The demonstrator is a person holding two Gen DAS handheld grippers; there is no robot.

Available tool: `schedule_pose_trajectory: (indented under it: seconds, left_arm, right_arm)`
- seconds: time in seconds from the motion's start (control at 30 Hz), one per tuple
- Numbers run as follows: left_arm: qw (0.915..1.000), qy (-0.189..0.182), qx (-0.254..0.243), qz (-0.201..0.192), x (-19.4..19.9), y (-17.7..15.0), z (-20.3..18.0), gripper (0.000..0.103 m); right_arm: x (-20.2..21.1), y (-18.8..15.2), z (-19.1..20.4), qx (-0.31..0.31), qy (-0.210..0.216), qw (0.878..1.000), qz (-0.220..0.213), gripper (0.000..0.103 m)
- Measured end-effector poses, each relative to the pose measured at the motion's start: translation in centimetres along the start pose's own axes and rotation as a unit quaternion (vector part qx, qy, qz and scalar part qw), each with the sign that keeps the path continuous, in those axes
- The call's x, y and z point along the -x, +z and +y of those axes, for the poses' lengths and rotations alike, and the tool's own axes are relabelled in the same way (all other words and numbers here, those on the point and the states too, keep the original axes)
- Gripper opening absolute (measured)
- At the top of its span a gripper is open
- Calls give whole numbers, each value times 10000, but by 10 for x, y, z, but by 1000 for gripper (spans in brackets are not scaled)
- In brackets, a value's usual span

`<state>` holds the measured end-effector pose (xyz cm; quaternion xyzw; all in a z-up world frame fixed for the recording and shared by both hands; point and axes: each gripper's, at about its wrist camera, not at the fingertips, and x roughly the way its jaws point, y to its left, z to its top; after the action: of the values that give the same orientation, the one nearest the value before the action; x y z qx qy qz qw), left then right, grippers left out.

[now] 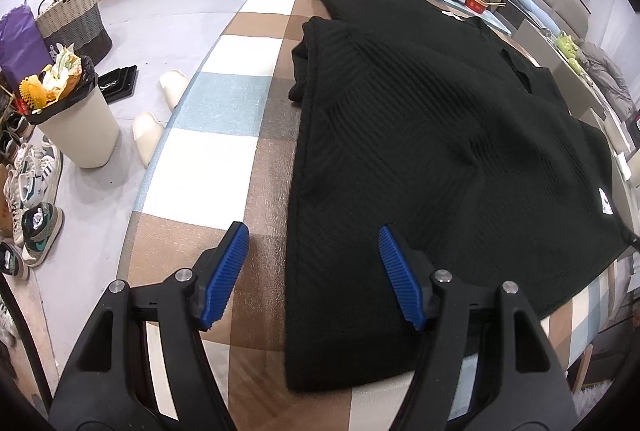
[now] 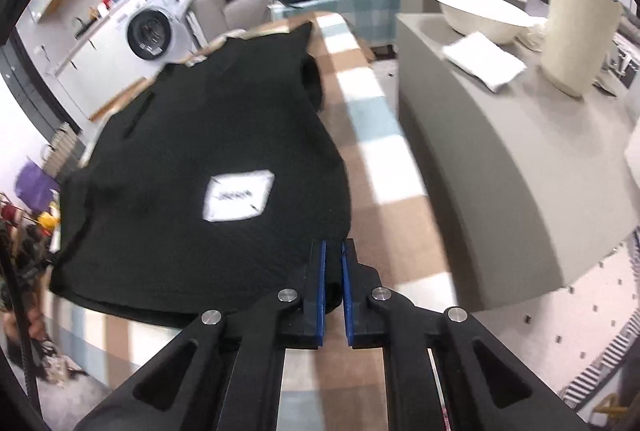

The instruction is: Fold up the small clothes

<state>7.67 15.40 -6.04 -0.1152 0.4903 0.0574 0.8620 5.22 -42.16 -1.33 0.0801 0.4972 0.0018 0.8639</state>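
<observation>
A black ribbed garment [image 1: 420, 151] lies spread on the table's checked cloth [image 1: 224, 135], one sleeve folded in at its far left. My left gripper [image 1: 312, 231] hovers open over the garment's near left edge, its blue pads [image 1: 224, 271] apart and holding nothing. In the right wrist view the same garment [image 2: 180, 135] shows a white label [image 2: 239, 201]. My right gripper [image 2: 334, 245] is shut on the garment's near right corner, with black fabric pinched between the blue pads [image 2: 321, 291] and the edge lifted slightly off the checked cloth [image 2: 384, 159].
Left of the table on the floor stand a full bin [image 1: 76, 127], a woven basket [image 1: 74, 19], several shoes [image 1: 36, 191] and slippers [image 1: 148, 135]. To the right a grey counter [image 2: 500, 151] carries a white bowl [image 2: 480, 11] and a folded white cloth [image 2: 484, 61].
</observation>
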Motion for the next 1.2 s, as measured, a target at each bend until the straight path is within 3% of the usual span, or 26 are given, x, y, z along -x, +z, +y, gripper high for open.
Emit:
schedule_pose_trajectory:
  seconds: [0.13, 0.33, 0.4, 0.47, 0.5, 0.57, 0.77, 0.97, 1.03, 1.07, 1.2]
  left_arm:
    - [10000, -22, 7, 24, -1, 0, -1, 65]
    - [9999, 35, -159, -32, -6, 2, -11, 64]
    - [9996, 71, -239, -99, -7, 2, -14, 48]
    - [9994, 73, -310, -123, -8, 4, -16, 18]
    - [9995, -13, -283, -128, -8, 5, -15, 10]
    - [9997, -185, -49, -161, -8, 8, -8, 4]
    - [9977, -297, 188, -580, 14, 19, 12, 3]
    - [9987, -181, 89, -475, 8, 20, 10, 5]
    - [9992, -57, 84, -387, 3, 20, 8, 13]
    - [9993, -94, 112, -341, 0, 21, 9, 21]
    - [9992, -193, 147, -323, -9, 27, 11, 36]
  right_arm:
    - [-14, -3, -3, 8, -89, 9996, 260, 13]
    - [-17, 3, -6, -110, 57, 9998, 180, 31]
    - [-16, 5, -7, -133, 77, 9998, 89, 35]
    - [-13, 8, -6, -151, 128, 9998, -6, 39]
    - [-12, 10, -7, -195, 189, 9996, -86, 43]
    - [-12, 15, -9, -279, 377, 9987, -174, 43]
    - [-26, 31, -1, -130, 474, 9986, -171, 45]
    - [-60, 42, 14, 207, 469, 9986, 99, 46]
    - [-68, 45, 19, 353, 453, 9982, 149, 46]
    - [-69, 46, 21, 416, 438, 9981, 133, 46]
    - [-73, 52, 23, 602, 467, 9970, 103, 46]
